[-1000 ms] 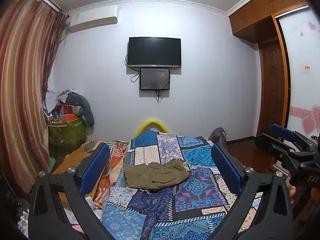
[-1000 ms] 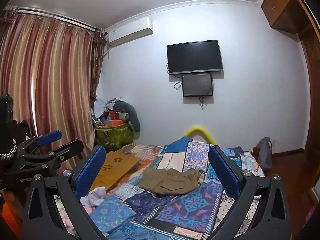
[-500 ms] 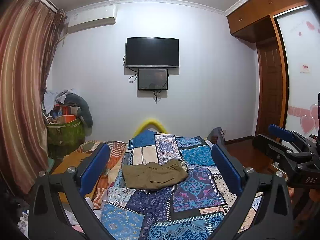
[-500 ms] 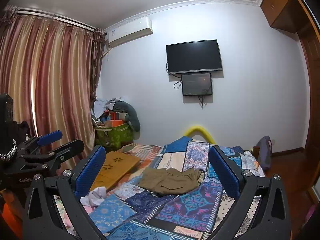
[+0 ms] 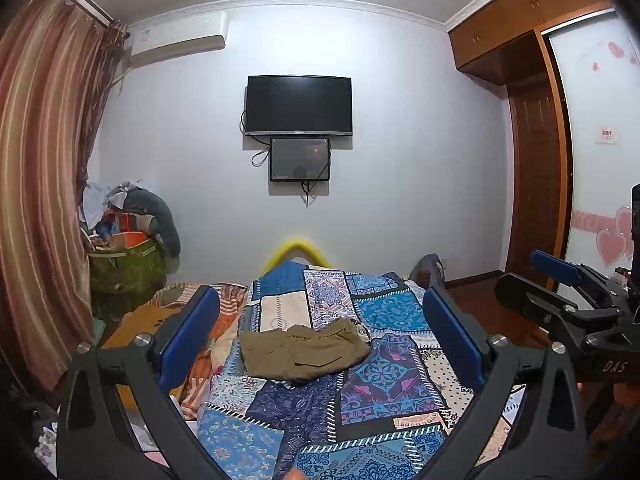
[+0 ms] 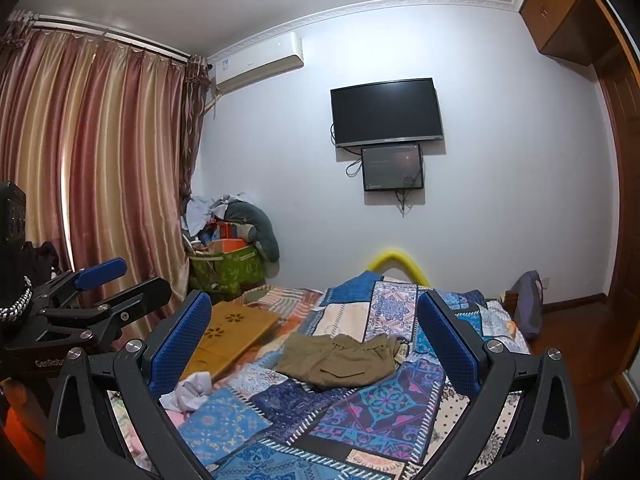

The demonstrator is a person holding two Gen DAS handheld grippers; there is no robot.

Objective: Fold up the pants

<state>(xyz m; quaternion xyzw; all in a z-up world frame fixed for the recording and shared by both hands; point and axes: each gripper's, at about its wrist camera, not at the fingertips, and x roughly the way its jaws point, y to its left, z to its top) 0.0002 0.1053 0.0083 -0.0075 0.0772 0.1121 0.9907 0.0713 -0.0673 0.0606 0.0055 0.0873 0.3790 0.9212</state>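
Olive-green pants (image 5: 302, 350) lie folded in a compact bundle on the blue patchwork bedspread (image 5: 380, 376), mid-bed; they also show in the right wrist view (image 6: 340, 360). My left gripper (image 5: 320, 336) is open and empty, held well back from and above the pants. My right gripper (image 6: 316, 340) is also open and empty, equally far back. Each gripper shows at the edge of the other's view: the right one (image 5: 560, 292) and the left one (image 6: 108, 288).
A wooden lap tray (image 6: 230, 334) and crumpled white cloth (image 6: 190, 390) lie on the bed's left side. A green bin heaped with clothes (image 6: 226, 264) stands by the curtain (image 6: 100, 180). A TV (image 5: 298, 106) hangs on the far wall; a wooden door (image 5: 536, 184) is right.
Both grippers have shifted only slightly; the view drifted a little. The pants have not moved and both grippers stay open.
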